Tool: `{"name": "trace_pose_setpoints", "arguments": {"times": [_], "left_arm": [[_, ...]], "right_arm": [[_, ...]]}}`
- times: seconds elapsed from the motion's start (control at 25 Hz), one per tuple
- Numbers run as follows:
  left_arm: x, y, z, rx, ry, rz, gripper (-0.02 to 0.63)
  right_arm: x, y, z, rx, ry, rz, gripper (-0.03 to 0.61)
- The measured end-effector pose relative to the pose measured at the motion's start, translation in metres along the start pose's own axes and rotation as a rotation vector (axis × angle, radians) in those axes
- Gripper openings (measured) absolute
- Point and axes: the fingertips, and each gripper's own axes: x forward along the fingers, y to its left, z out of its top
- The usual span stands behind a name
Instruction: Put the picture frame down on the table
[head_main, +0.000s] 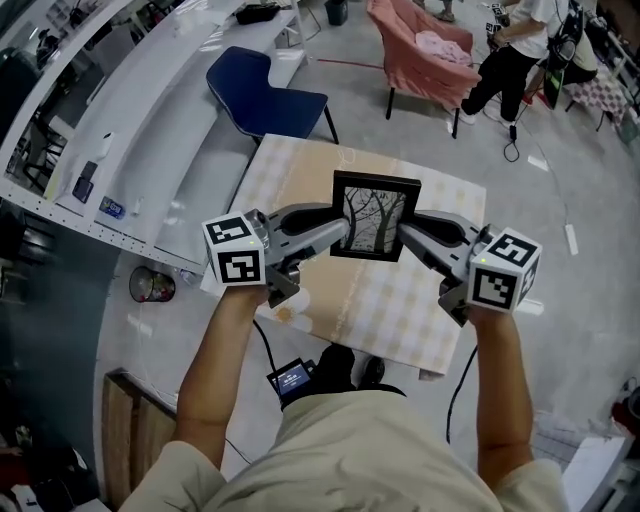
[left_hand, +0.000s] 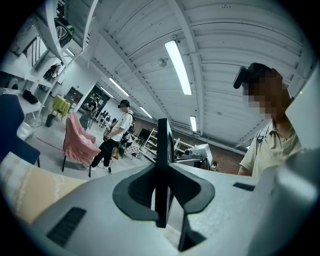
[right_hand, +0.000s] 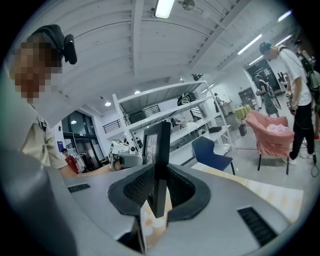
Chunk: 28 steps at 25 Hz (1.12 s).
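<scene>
A black picture frame (head_main: 375, 215) with a tree picture is held above the table (head_main: 300, 180), facing up toward the head camera. My left gripper (head_main: 341, 232) is shut on the frame's left edge. My right gripper (head_main: 404, 236) is shut on its right edge. In the left gripper view the frame (left_hand: 162, 165) stands edge-on between the jaws, clamped by the black pads (left_hand: 140, 190). In the right gripper view the frame (right_hand: 160, 165) is likewise pinched edge-on between the pads (right_hand: 137, 187).
The table carries a pale checked cloth (head_main: 390, 300). A blue chair (head_main: 262, 92) stands behind it, a pink armchair (head_main: 425, 55) further back with a person (head_main: 505, 60) beside it. A long white bench (head_main: 120, 130) runs along the left.
</scene>
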Motion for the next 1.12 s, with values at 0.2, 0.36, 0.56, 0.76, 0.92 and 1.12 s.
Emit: {"name": "trace_pose_setpoints", "arguments": {"times": [0.2,0.36,0.56,0.76,0.92,1.12], "left_arm": [[-0.001,0.03,-0.014,-0.054,0.016,0.011,0.074],[-0.003,0.055,-0.028,-0.096,0.031,0.027,0.074],[-0.015,0.095,-0.048,-0.157,0.047,0.045,0.074],[-0.005,0.115,-0.072,-0.198,0.075,0.063,0.074],[-0.006,0.137,-0.09,-0.238,0.092,0.076,0.074],[-0.009,0.163,-0.113,-0.289,0.113,0.093,0.074]], "right_arm": [[0.02,-0.022,-0.015,0.039,0.023,-0.003,0.072],[0.037,-0.04,-0.031,0.076,0.046,-0.004,0.072],[0.07,-0.062,-0.054,0.127,0.086,-0.013,0.074],[0.074,-0.086,-0.079,0.171,0.117,-0.023,0.074],[0.087,-0.102,-0.098,0.205,0.143,-0.033,0.074],[0.104,-0.12,-0.123,0.249,0.178,-0.046,0.075]]}}
